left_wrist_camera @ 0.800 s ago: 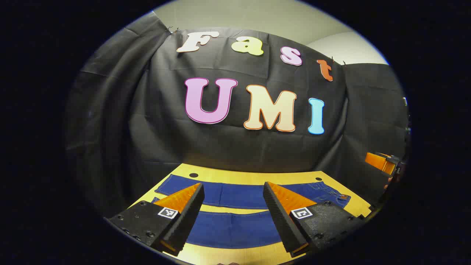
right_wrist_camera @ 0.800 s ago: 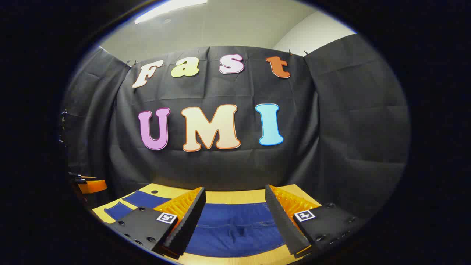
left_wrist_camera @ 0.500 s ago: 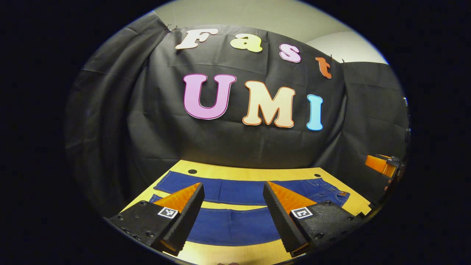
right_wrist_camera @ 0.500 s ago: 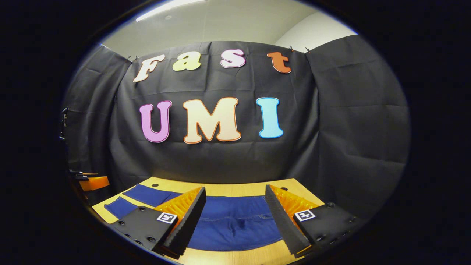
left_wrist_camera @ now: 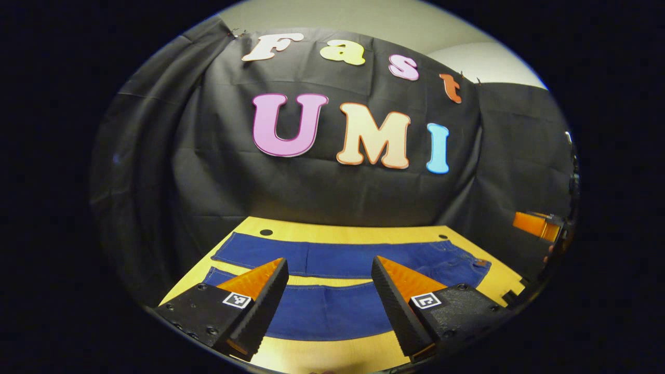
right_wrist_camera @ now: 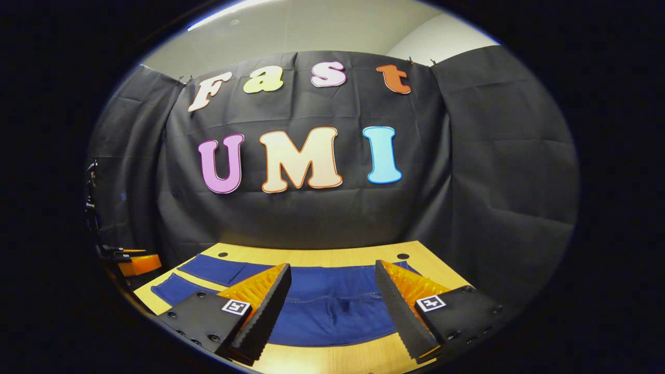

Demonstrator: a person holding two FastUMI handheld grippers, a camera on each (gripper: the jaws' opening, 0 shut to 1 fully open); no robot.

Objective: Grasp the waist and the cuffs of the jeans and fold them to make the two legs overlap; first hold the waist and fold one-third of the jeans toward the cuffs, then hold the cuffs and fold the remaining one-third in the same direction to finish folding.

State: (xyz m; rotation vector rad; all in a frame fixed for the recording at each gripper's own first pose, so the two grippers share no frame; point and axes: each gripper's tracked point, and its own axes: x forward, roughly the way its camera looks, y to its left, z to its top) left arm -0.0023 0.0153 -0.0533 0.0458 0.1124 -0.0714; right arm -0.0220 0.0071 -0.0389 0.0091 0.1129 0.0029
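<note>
I hold my left gripper (left_wrist_camera: 328,267) and right gripper (right_wrist_camera: 332,272), both spread wide and grasping nothing, above the dark blue denim jeans (left_wrist_camera: 337,259) lying flat on the yellow wooden tabletop (left_wrist_camera: 343,235), legs apart; every fold, I judge, remains undone

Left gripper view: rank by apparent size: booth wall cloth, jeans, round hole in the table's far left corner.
1. Booth wall cloth: largest by far.
2. Jeans: flat on the table, partly hidden behind the left gripper and its fingers.
3. Round hole: a small dot.
</note>
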